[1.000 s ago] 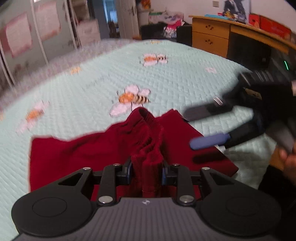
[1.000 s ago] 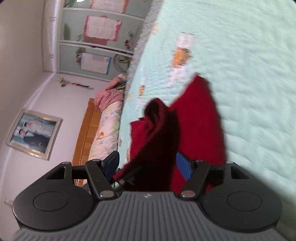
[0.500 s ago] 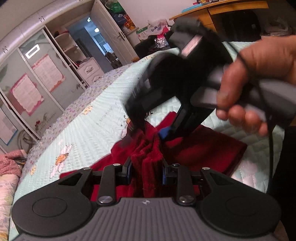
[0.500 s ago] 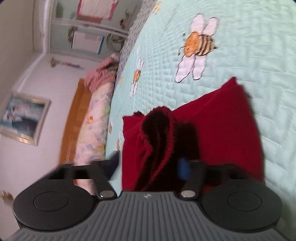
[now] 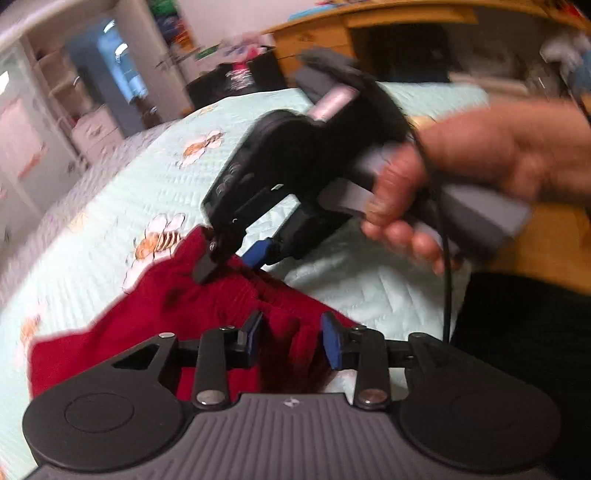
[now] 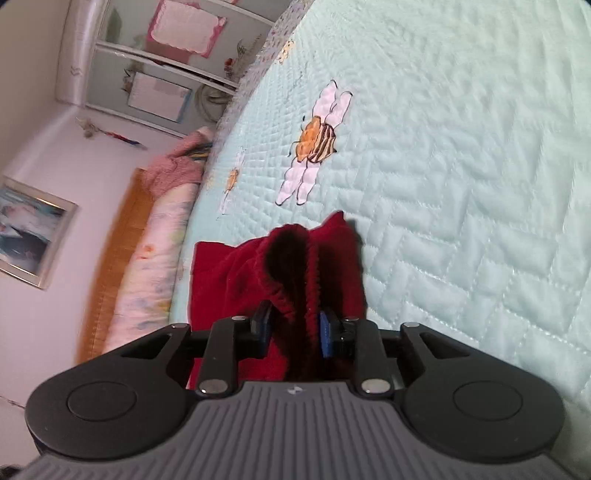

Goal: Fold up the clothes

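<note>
A dark red knit garment [image 5: 166, 306] lies bunched on the mint quilt [image 5: 92, 229]. In the left wrist view my left gripper [image 5: 291, 341] has its jaws opening. A raised fold of the garment sits loosely between the blue pads [image 5: 330, 343]. Just beyond it, the right gripper [image 5: 232, 260], held by a person's hand [image 5: 480, 166], pinches the far end of the same fold. In the right wrist view the right gripper [image 6: 295, 330] is shut on the ribbed edge of the red garment [image 6: 229, 280], which stands up as a ridge.
The quilt [image 6: 461, 184] has embroidered bees [image 6: 314, 144] and stretches wide past the garment. A wooden desk [image 5: 369, 22] stands behind the bed on the right. White wardrobes [image 5: 22, 147] line the far side. A wooden headboard [image 6: 110, 277] and a pink blanket [image 6: 173, 173] lie at the bed's head.
The right gripper came in from the right and shut on the raised fold. The left jaws, tight on the fold before, now stand wider. The view rolled and shifted.
</note>
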